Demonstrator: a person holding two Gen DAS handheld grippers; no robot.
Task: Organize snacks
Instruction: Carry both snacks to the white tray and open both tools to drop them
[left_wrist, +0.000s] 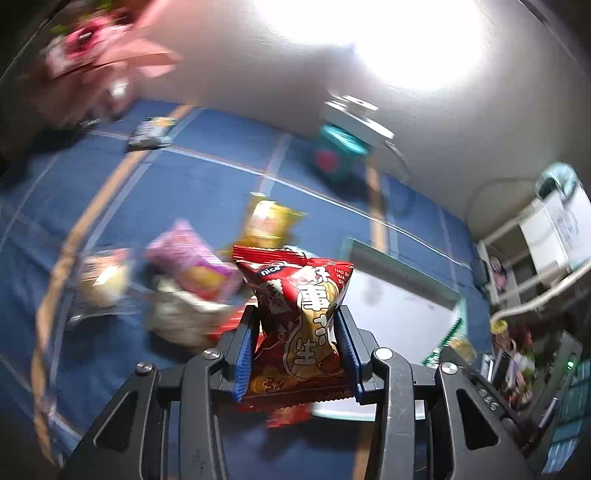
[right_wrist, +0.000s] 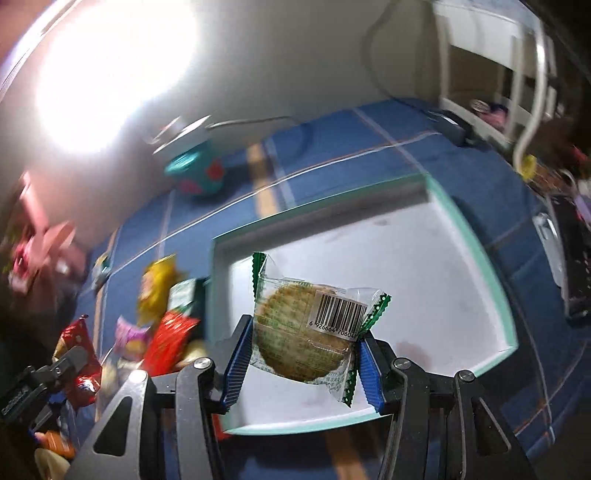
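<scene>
My left gripper (left_wrist: 297, 325) is shut on a red peanut snack bag (left_wrist: 299, 317), held above the blue cloth. A white tray with a mint-green rim (left_wrist: 406, 264) lies just to its right. My right gripper (right_wrist: 301, 341) is shut on a clear-wrapped round cracker with a barcode label (right_wrist: 303, 334), held over the same tray (right_wrist: 476, 236). A blurred heap of snacks lies left of the tray: a yellow packet (left_wrist: 267, 223), a purple packet (left_wrist: 192, 258) and others (right_wrist: 162, 321). The left gripper with its red bag (right_wrist: 79, 360) shows at the lower left of the right wrist view.
A teal tin with a red spot (right_wrist: 197, 173) and a white lamp base with a cable (right_wrist: 184, 129) stand by the wall. Pink flowers (left_wrist: 99, 51) are at the far left. A white shelf unit (right_wrist: 491, 66) with clutter stands at the right of the table.
</scene>
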